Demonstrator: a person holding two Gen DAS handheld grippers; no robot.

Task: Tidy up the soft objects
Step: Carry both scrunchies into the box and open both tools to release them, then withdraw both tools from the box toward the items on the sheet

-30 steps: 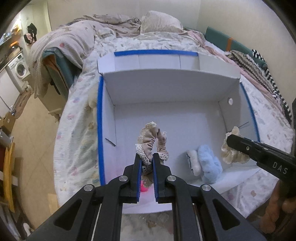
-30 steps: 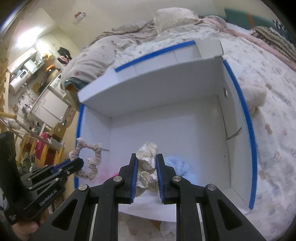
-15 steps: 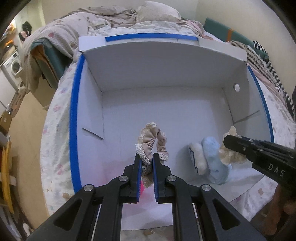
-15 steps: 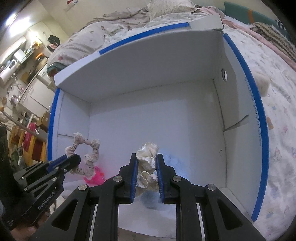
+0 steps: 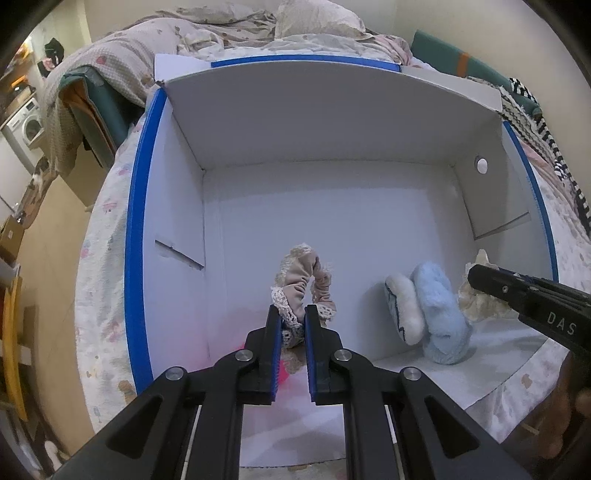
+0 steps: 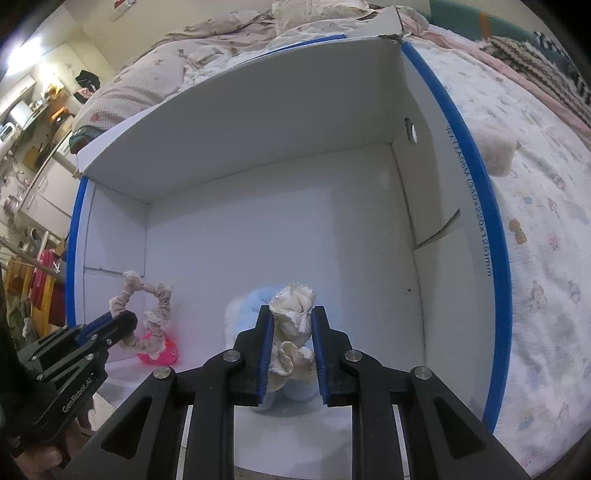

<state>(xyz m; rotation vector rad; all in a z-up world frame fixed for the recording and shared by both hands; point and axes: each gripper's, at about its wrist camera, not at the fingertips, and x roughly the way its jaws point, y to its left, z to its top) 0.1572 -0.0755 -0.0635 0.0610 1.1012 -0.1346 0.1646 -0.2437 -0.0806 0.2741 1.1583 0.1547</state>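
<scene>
A white box with blue edges point(image 5: 140, 221) point(image 6: 498, 295) lies open on the bed. My left gripper point(image 5: 291, 314) is shut on a beige lace-trimmed scrunchie point(image 5: 306, 277) and holds it inside the box; the scrunchie also shows in the right wrist view point(image 6: 147, 317). My right gripper point(image 6: 291, 317) is shut on a cream satin scrunchie point(image 6: 291, 310), also seen in the left wrist view point(image 5: 480, 295), above a fluffy blue and white soft item point(image 5: 432, 314) on the box floor. A pink soft item point(image 6: 159, 352) lies under the left gripper.
The box sits on a patterned bedsheet point(image 6: 535, 258). A fluffy cream item point(image 6: 496, 151) lies on the bed right of the box. Blankets and a pillow point(image 5: 314, 18) are piled behind. Striped fabric point(image 5: 535, 122) lies at the far right. A floor and washing machine point(image 5: 26, 122) are at left.
Both grippers have moved forward and down into the box, each still holding its scrunchie. The box looms larger in both views.
</scene>
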